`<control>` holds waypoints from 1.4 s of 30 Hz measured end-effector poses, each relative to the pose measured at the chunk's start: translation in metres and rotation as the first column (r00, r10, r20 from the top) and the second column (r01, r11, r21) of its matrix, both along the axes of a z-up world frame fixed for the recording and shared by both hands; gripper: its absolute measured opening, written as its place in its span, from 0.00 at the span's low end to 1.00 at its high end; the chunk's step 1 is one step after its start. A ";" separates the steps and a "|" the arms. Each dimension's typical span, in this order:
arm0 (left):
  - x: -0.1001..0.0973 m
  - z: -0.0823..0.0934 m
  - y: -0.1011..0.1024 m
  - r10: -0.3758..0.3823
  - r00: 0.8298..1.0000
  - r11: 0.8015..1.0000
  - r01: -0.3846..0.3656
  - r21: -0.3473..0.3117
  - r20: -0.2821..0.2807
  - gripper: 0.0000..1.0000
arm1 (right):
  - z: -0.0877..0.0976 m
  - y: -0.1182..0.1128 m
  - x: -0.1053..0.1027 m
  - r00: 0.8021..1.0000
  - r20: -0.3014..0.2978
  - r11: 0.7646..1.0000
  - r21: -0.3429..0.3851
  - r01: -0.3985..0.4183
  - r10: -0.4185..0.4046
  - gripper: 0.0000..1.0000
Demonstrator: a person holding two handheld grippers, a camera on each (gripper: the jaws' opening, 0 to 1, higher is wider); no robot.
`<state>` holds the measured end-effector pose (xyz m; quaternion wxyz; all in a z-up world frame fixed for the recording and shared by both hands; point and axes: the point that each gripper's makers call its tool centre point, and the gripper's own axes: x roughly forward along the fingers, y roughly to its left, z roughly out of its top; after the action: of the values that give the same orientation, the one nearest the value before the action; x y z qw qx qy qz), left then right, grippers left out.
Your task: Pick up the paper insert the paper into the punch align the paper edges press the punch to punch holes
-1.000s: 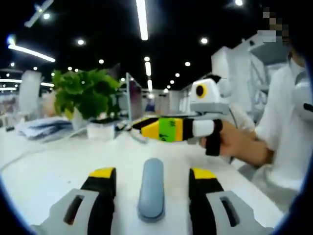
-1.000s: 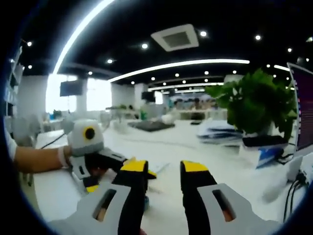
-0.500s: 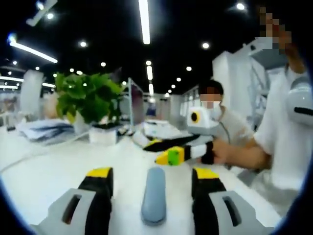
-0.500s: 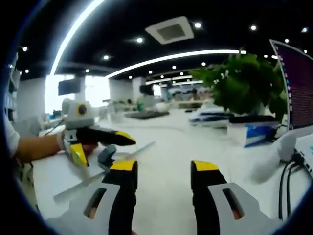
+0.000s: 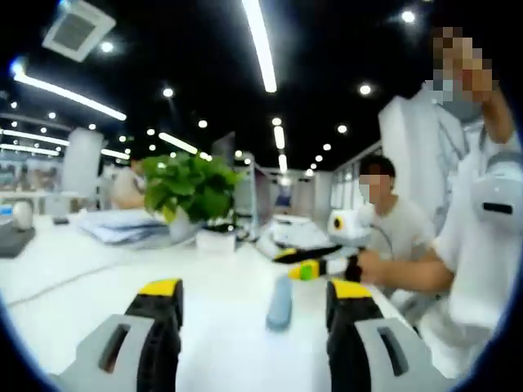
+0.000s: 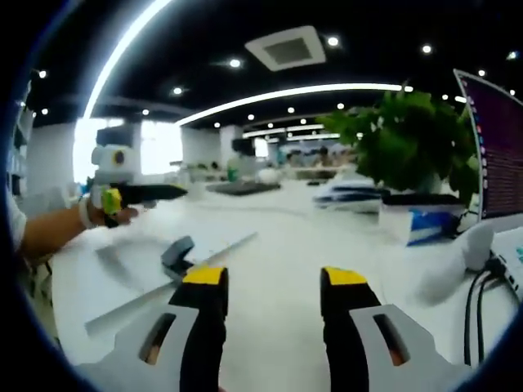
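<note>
The blue-grey hole punch (image 5: 279,302) rests on the white table (image 5: 90,286) ahead of my left gripper (image 5: 255,292), whose yellow-tipped jaws stand wide apart with nothing between them. Beyond the punch, a hand holds my right gripper (image 5: 304,261) above the table. In the right gripper view, the punch (image 6: 177,253) sits at a flat sheet of paper (image 6: 147,298) that I see nearly edge-on as a pale strip. My right gripper (image 6: 274,279) is open and holds nothing, short of the paper. Far left, a hand holds my left gripper (image 6: 131,194) above the table.
A potted plant (image 6: 409,143) stands at the back beside a white box (image 6: 421,220). A monitor (image 6: 494,147) and cables sit at the right edge. A stack of papers (image 5: 122,227) lies near the plant (image 5: 192,188). A seated person (image 5: 392,233) is behind the table.
Both grippers have drawn back from the punch, which now looks smaller and farther off in the left gripper view. The left gripper has lifted up and away to the left in the right gripper view.
</note>
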<state>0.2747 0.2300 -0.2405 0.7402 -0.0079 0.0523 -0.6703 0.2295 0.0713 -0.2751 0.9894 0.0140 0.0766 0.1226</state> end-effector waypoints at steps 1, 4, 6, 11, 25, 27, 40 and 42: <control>-0.001 -0.011 0.012 0.020 1.000 0.999 -0.020 0.041 0.015 0.69 | 0.000 0.000 0.000 1.000 -0.002 1.000 -0.004 0.000 0.000 0.47; -0.011 -0.026 0.029 0.018 0.999 0.997 -0.022 0.075 0.050 0.68 | -0.002 0.001 0.000 1.000 -0.008 1.000 -0.019 0.003 -0.003 0.47; -0.010 -0.030 0.036 0.023 0.999 0.997 -0.026 0.079 0.038 0.68 | -0.003 0.001 0.000 1.000 -0.010 1.000 -0.026 0.005 -0.005 0.47; -0.009 -0.033 0.036 0.032 0.999 0.997 -0.032 0.065 0.005 0.67 | -0.003 0.001 0.001 1.000 -0.013 0.999 -0.044 0.005 -0.006 0.47; -0.015 -0.063 0.034 0.011 0.997 0.978 -0.027 0.209 0.078 0.62 | -0.018 -0.002 0.000 0.992 -0.123 0.997 -0.073 -0.036 0.027 0.43; -0.015 -0.065 0.034 0.013 0.998 0.976 -0.028 0.216 0.069 0.62 | -0.015 0.000 -0.001 0.992 -0.121 0.996 -0.077 -0.052 0.042 0.44; -0.015 -0.067 0.032 0.020 0.998 0.976 -0.032 0.215 0.059 0.62 | -0.023 0.035 -0.031 0.893 -0.303 0.916 -0.121 -0.382 0.332 0.52; -0.015 -0.067 0.032 0.019 0.998 0.976 -0.031 0.215 0.059 0.62 | -0.020 0.037 -0.032 0.882 -0.293 0.904 -0.109 -0.414 0.369 0.52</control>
<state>0.2596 0.2624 -0.3074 0.7463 0.0908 0.1038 -0.6512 0.1972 0.1081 -0.2949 0.9223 -0.0690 0.2198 0.3104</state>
